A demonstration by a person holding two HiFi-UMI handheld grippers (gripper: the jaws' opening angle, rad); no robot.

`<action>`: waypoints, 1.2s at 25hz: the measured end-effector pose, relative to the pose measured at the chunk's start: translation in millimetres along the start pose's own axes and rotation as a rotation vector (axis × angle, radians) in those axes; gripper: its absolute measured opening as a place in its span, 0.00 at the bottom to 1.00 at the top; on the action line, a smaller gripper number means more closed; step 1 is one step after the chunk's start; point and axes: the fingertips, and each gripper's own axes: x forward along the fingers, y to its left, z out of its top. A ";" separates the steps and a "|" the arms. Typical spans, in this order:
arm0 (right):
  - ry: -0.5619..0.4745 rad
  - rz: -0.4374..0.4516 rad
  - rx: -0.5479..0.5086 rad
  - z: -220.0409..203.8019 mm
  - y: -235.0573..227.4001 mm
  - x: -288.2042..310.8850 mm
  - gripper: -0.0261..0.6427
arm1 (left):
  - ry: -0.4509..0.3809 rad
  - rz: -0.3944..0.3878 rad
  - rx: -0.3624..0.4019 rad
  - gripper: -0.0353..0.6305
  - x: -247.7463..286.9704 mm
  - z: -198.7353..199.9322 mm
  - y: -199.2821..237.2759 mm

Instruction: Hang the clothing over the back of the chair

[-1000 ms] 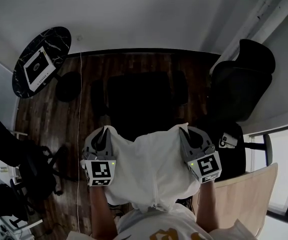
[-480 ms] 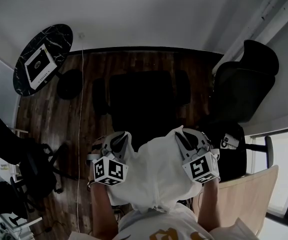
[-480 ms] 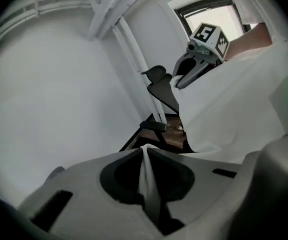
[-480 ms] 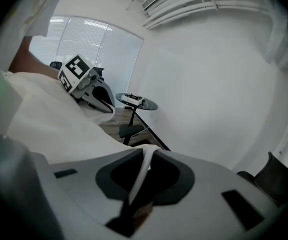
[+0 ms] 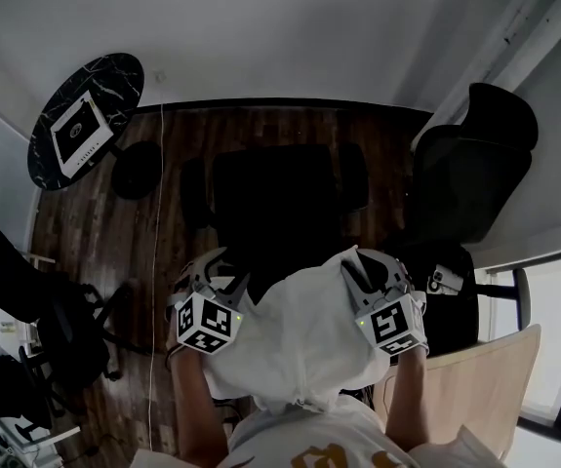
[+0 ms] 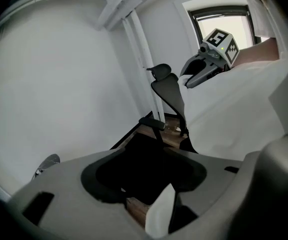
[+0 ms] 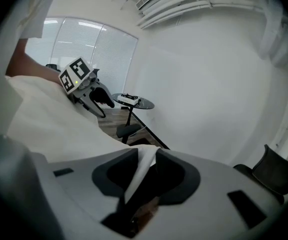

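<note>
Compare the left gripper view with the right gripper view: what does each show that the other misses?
Left only: the right gripper, seen from the side. Right only: the left gripper, the round table and a stool. Both: the white garment, with a loose fold of it between each gripper's opening jaws.

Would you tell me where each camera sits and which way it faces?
Head view: on the head, facing steeply down at chair, garment, forearms, left tongs, right tongs.
Left gripper view: on left tongs, facing right tongs; own opening jaws straddle garment.
Right gripper view: on right tongs, facing left tongs; jaws likewise.
All three share the garment.
</note>
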 end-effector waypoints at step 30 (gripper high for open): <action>-0.297 -0.123 0.242 98.3 12.7 -85.6 0.06 | -0.411 0.286 -0.345 0.08 -148.9 72.9 45.4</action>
